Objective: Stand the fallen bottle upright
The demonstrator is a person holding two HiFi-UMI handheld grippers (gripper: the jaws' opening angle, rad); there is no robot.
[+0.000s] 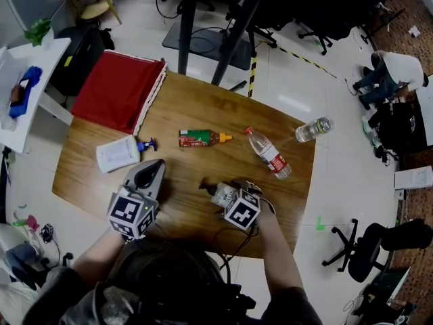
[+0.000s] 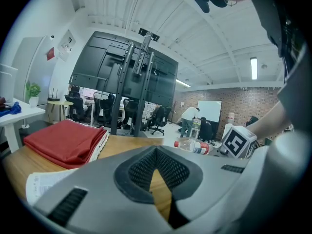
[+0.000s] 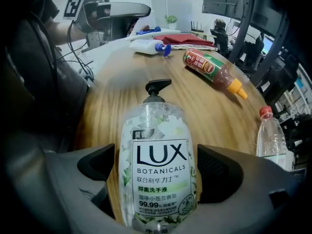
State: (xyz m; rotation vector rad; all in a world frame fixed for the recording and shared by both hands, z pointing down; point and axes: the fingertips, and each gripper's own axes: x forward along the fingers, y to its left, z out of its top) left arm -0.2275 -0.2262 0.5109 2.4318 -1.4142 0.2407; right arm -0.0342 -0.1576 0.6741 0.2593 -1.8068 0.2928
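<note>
A: What does the head view show?
B: A wooden table (image 1: 169,107) with bottles lying on it. The hand-soap bottle (image 1: 221,194) lies on its side near the person's edge, in the right gripper (image 1: 214,189). The left gripper (image 1: 153,168) rests on the wood to its left, apart from it.

A: And further back?
B: A sauce bottle (image 1: 201,138) and a water bottle (image 1: 269,153), both lying down, and a white bottle with a blue cap (image 1: 122,153) just beside a red cloth (image 1: 120,90). A clear bottle (image 1: 313,129) lies at the far right edge.

A: The left gripper view?
B: Its jaws are together with nothing between them. Only a sliver of table shows through the notch.

A: The right gripper view?
B: Its jaws stand wide, one on each side of the hand-soap bottle, closed against its sides. The bottle lies flat on the wood, label up, with its black pump pointing away from the gripper.
</note>
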